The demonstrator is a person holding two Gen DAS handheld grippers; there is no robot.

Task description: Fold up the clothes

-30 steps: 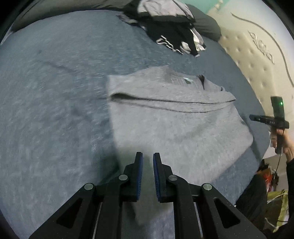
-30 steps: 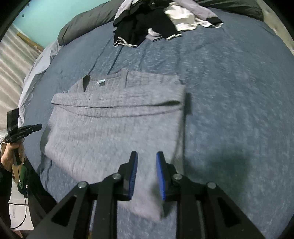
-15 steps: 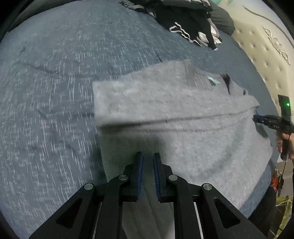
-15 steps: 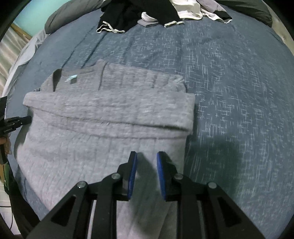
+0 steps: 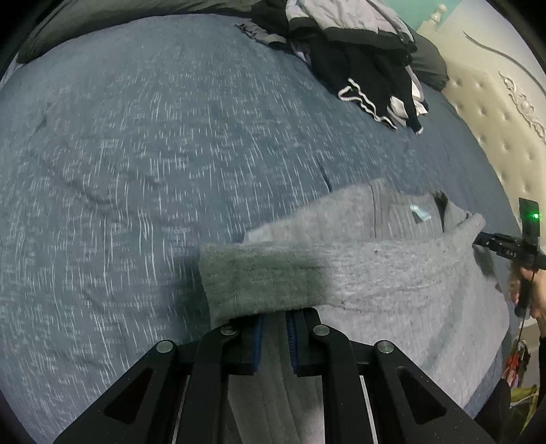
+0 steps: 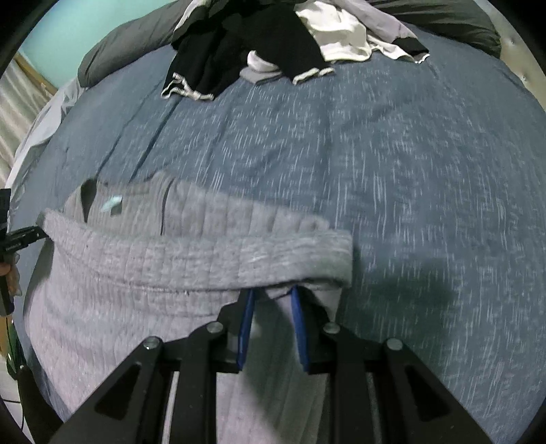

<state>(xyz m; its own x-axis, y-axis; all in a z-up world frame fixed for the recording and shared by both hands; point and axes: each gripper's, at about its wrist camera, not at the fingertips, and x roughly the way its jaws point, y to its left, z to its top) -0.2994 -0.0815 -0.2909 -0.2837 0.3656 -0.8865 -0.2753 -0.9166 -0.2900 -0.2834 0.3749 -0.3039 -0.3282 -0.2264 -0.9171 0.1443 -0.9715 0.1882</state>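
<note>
Left wrist view: left gripper (image 5: 274, 322) clenched on the hem of a grey ribbed knit sweater (image 5: 392, 273), blue pads narrow on the cloth, fingertips hidden under the draped band. Right gripper (image 6: 271, 300) pinching the other hem corner of the same garment (image 6: 136, 259), jaws slightly wider, fabric bunched between them. Hem carried up over the body toward the neckline and its pale label (image 6: 112, 204), sweater lying at the near edge of the bed.

Risks, as judgement: thin pinch on thick knit could slip on one side and skew the fold; uneven lowering could leave the band rolled rather than flat; overshoot could cover the collar crookedly.

Beneath, a blue heathered bedspread (image 5: 153, 153), soft and creased, likely to drag the lower layer. Further back, a heap of black, white and grey clothes (image 6: 273, 41), a dark grey pillow (image 6: 119, 51); cream tufted headboard (image 5: 494, 136); teal wall (image 6: 85, 27).
</note>
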